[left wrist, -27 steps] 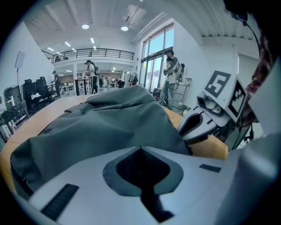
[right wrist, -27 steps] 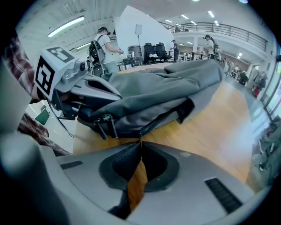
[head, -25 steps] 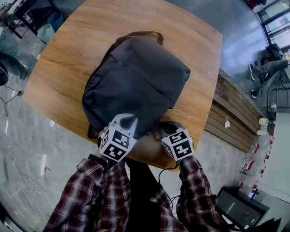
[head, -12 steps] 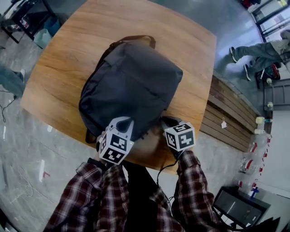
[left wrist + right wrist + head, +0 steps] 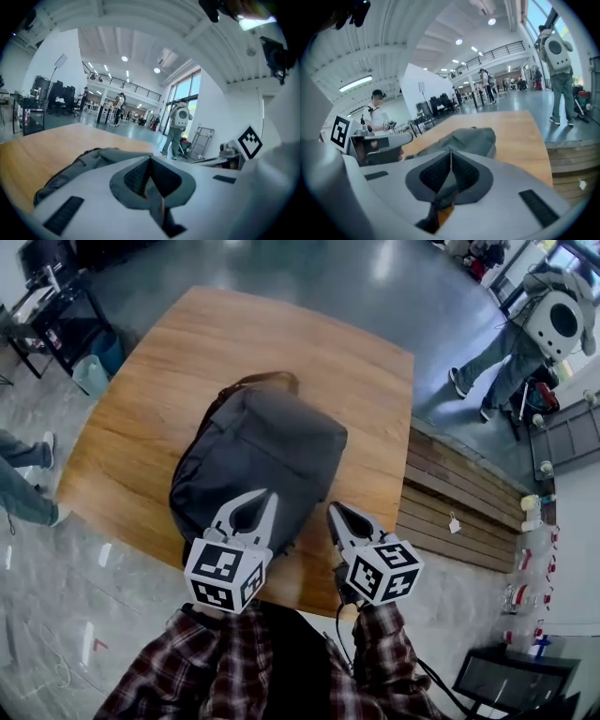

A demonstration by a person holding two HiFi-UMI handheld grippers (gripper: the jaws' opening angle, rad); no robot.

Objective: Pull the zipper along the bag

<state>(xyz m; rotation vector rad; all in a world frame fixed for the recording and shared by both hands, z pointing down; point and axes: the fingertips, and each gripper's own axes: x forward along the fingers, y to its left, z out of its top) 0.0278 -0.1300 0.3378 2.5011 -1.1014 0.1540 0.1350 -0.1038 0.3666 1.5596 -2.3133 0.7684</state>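
Bag: looked soft, limp, probably light; zipper pull not discernible.
Left gripper: my jaws met, empty.
Right gripper: likewise closed, empty.
Hold: I judged pull tab best, fabric braced.

The wooden table spreads ahead of the left gripper and right gripper. A slatted bench lies to their right; beyond it stands a person wearing a white backpack.

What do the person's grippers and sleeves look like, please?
The left gripper and right gripper are pale grey with pointed jaws and dark ribbed pads; each bears a white cube of black square markers. A black cable trails below the right one. The sleeves are red plaid.
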